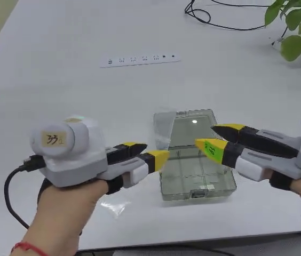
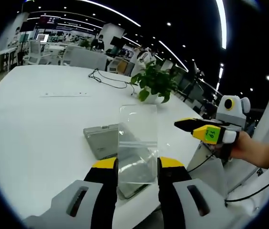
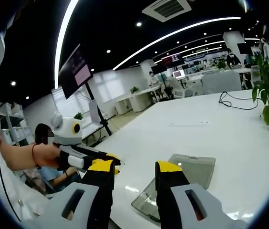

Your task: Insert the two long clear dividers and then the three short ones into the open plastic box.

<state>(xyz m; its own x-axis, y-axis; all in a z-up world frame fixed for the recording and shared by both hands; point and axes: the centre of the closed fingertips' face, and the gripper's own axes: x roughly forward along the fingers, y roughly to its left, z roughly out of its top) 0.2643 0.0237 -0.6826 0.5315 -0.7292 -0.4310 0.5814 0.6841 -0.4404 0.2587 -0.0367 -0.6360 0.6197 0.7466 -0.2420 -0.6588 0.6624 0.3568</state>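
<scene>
White and wide, the tabletop [image 1: 60, 85] holds everything. The open plastic box [image 1: 214, 186] rests in the middle of it, between the two tools. A green plant [image 1: 294, 26] sits at the far corner, with a black cable [image 1: 209, 18] near it. A long white power strip [image 1: 140, 58] lies farther back. The left tool [image 1: 148, 151] is just beside the box, and its jaws are pinched on a clear divider [image 2: 137, 138] that stands upright by the box's left edge. The right tool [image 1: 220, 136] hangs over the box's right side, its jaws apart with nothing in them. A small clear piece [image 1: 113, 207] lies on the tabletop near the person's left hand [image 1: 70, 210].
</scene>
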